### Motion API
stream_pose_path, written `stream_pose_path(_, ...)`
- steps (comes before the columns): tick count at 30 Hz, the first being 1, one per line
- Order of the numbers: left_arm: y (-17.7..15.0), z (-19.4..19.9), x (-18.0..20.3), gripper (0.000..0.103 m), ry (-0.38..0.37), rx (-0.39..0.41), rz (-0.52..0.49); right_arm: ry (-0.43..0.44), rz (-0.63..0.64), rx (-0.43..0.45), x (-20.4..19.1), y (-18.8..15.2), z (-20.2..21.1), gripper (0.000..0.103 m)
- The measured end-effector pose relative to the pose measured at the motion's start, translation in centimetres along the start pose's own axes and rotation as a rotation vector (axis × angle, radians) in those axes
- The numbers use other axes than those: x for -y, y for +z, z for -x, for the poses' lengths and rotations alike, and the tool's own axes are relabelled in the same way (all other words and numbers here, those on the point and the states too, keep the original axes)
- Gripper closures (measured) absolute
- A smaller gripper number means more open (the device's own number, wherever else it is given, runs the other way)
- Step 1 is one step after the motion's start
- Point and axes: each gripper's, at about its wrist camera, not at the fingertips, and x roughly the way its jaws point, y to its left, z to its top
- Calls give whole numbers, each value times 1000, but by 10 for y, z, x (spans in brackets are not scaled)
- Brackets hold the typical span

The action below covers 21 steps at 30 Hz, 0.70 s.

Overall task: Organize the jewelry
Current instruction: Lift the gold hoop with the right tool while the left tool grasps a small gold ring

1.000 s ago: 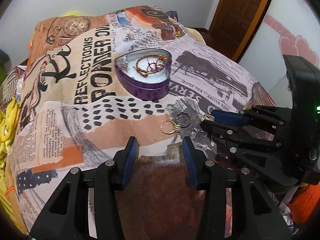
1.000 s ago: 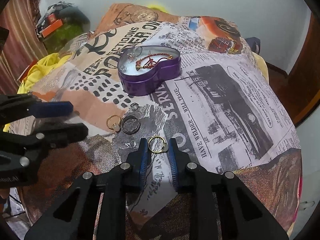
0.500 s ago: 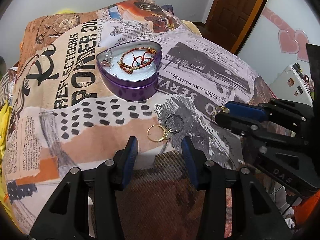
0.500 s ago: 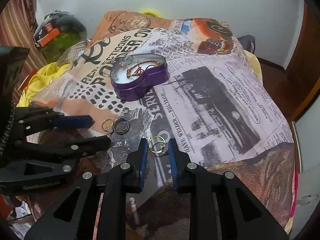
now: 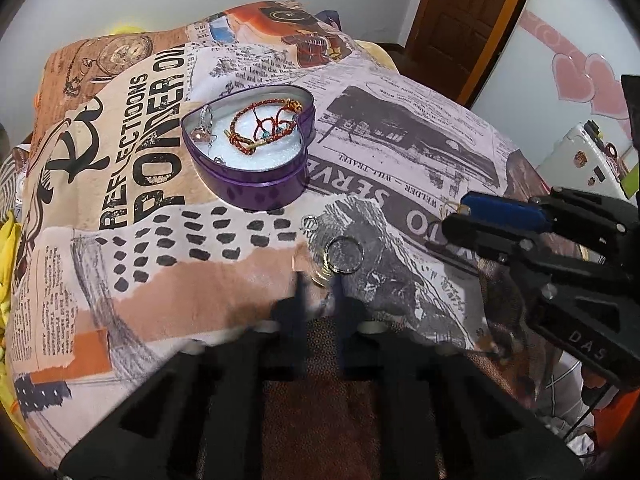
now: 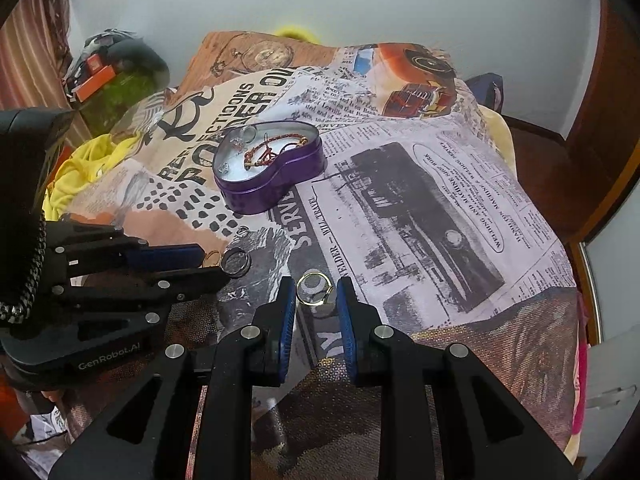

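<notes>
Item, right tongs point(image 6: 316, 304): released, pads flanking a gold ring point(image 6: 314, 289) lying flat on the printed blanket point(image 6: 420, 208), neither pad touching it, as far as I could tell. Item, left tongs point(image 5: 318, 280): blurred by motion in their own view, jaws narrowed around a second gold ring point(image 5: 316, 276); whether they had clenched on it I could not tell. Just beside lay a dark steel ring point(image 5: 343, 255), and beyond it a small silver ring point(image 5: 310, 223). Farther out sat the purple heart-shaped tin point(image 5: 256, 184), holding a red-and-gold bracelet point(image 5: 262, 128) and earrings point(image 5: 206, 128) on white padding. Risks, in my judgement: a flat ring on soft cloth could squirt sideways or bury itself in the weave if the pads closed off-centre; the left tongs might nudge the steel ring while closing; the two tools worked near each other and could collide. Against the frame half a second earlier: left tongs had narrowed from wide open and advanced to the ring; right tongs had opened, no longer pinching their ring.
</notes>
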Motion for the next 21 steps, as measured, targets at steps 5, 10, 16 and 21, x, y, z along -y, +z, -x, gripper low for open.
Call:
stream_pose_path(5,-4,5,-2,98,10,7,6,-3,1,6,-2,1,4,84)
stream_pose_path(10,-5,13,-7,99,18,23,22,-1,8,14,-6,1,9,84)
stream_pose_path(16,-6,24,-5,100,3,26,12,-2,10,23,-7,3,12,84)
stream_pose_path(21,-6,11,-4,80,2,-20,19,-1,11,26,-8,2,14,84)
